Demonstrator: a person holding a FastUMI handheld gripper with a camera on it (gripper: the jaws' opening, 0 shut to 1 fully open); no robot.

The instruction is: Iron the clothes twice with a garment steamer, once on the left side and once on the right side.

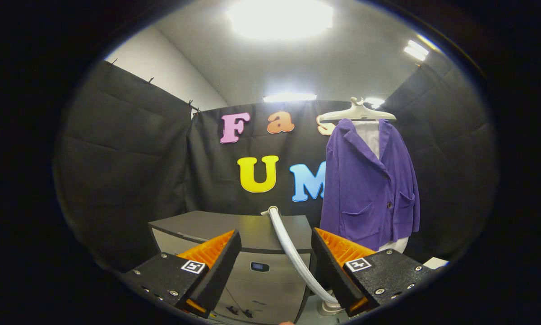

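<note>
You're looking straight into the booth, and the biggest thing ahead of you is the grey cabinet [270, 225], its dark top running off beyond your fingers and its pale front dropping down between them, a small dark panel [260, 266] set in that front. Up and off to the right hangs the purple jacket [369, 189], well beyond your right finger, buttoned over a white garment [368, 135] that shows at the collar and peeks out below the hem. It hangs from a pale hanger [357, 113] against the black cloth wall. Next, the steamer's ribbed white hose [293, 253]: it rises from behind the cabinet's top, curves down across the cabinet front and passes close by the inner face of your right finger, ending at a pale fitting [329, 308] low down beside that finger. Your gripper [275, 271] is spread wide, jaws released and holding nothing; the hose runs through the gap nearer the right finger, and I can't tell whether it touches it.
</note>
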